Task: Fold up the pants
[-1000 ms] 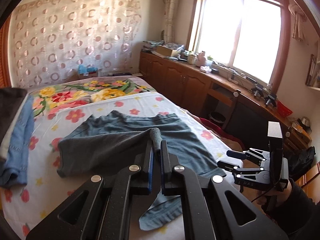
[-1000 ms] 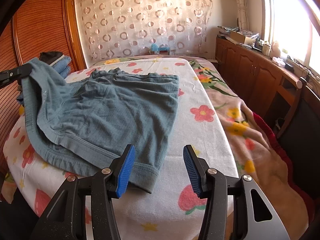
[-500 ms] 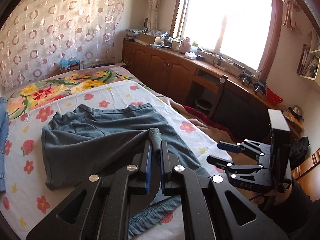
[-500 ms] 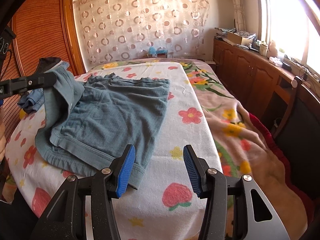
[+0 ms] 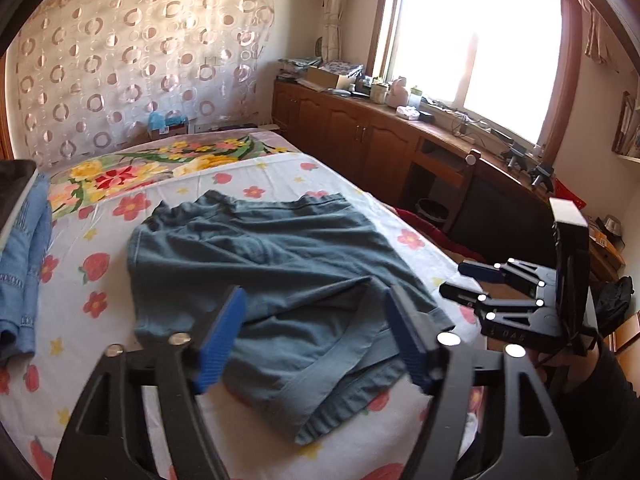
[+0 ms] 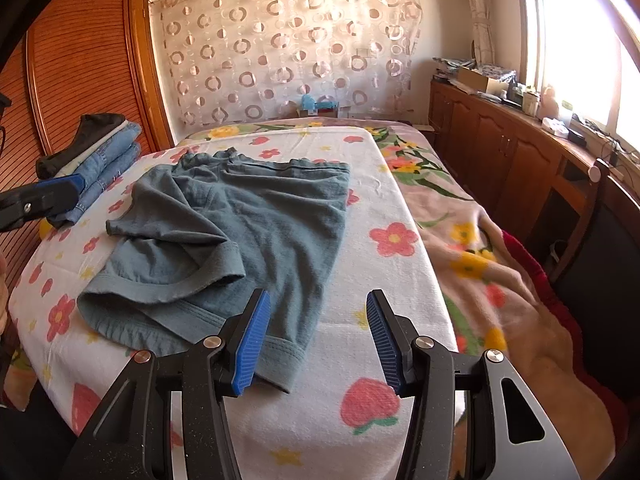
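Two claws are in view and both stand wide apart, gripping nothing. The left claw (image 5: 314, 344) hovers just over the near part of the soft grey-blue fabric shorts (image 5: 272, 276); the right claw (image 6: 316, 338) hangs over their near hem at the corner.

The shorts lie on the bed with white flowered sheet (image 6: 384, 276), and one leg is laid across the other, so I judge the first lengthwise fold as done. It looks rumpled; smoothing and a fold toward the waistband seem left.

A stack of folded blue denim jeans (image 6: 106, 164) is near. What lies under the folded leg is hidden.
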